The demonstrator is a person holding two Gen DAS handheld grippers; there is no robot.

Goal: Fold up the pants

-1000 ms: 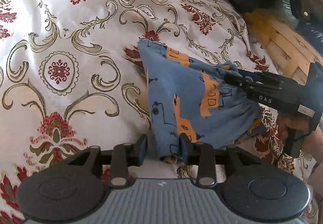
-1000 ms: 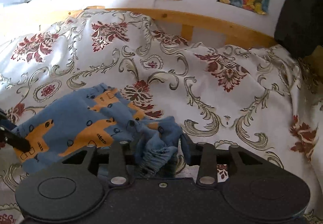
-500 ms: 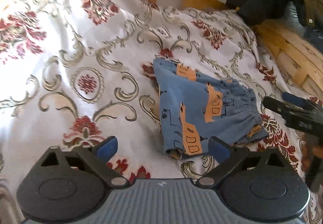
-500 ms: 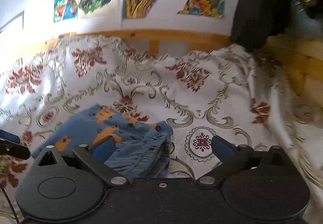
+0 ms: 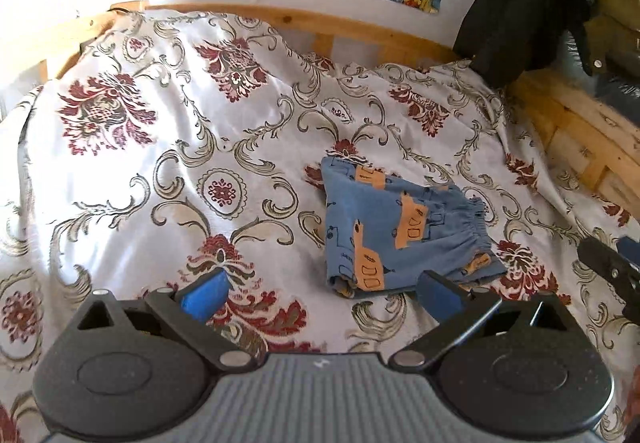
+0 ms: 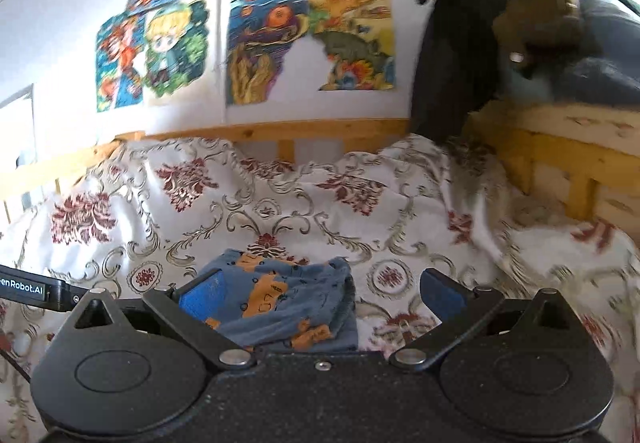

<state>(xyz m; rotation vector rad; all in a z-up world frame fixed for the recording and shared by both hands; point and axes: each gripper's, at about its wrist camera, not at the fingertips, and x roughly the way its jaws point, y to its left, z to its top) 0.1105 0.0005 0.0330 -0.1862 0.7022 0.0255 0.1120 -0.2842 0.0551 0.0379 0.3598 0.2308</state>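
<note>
**Small pants lie folded on the bed, both grippers released**

The blue pants rest as a compact folded bundle on the patterned bedspread, toward the bed's right side and nearer its front edge than the wooden headboard rail. The left gripper and right gripper both hang spread wide, holding nothing. The fabric looks light, soft and floppy; the gathered waistband probably offers the firmest pinch, and the layers could slip apart.

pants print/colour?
The pants are blue with orange vehicle-like shapes outlined in dark lines; clearest in the left wrist view.
</note>
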